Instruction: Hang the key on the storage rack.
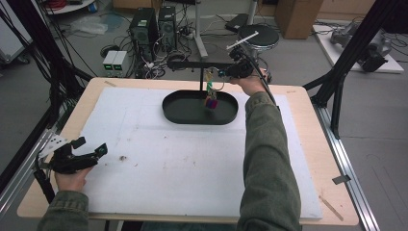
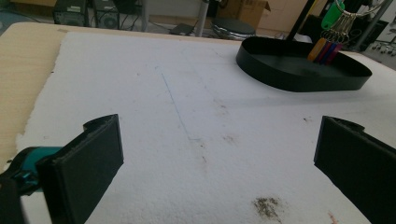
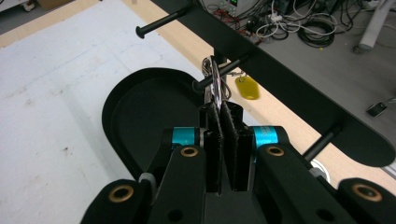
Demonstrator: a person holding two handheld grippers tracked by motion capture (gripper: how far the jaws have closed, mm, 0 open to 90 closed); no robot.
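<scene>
Right claw (image 3: 223, 109) pinching key ring (image 3: 215, 79) at peg (image 3: 219, 73), left claw (image 2: 215, 154) agape

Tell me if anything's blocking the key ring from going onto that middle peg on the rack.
Nothing visible blocks it. The right gripper is shut on the key ring, which sits right at the middle peg, above the black tray. Whether the ring is already over the peg, I cannot tell.

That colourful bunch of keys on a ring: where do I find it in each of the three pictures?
High view: the key bunch hangs upper centre, over the black oval tray.
Left gripper view: top right, dangling above the tray's far side.
Right gripper view: centre, its ring pinched by the right gripper, at a peg on the rack.
Shared landmark: the black oval tray.
</scene>
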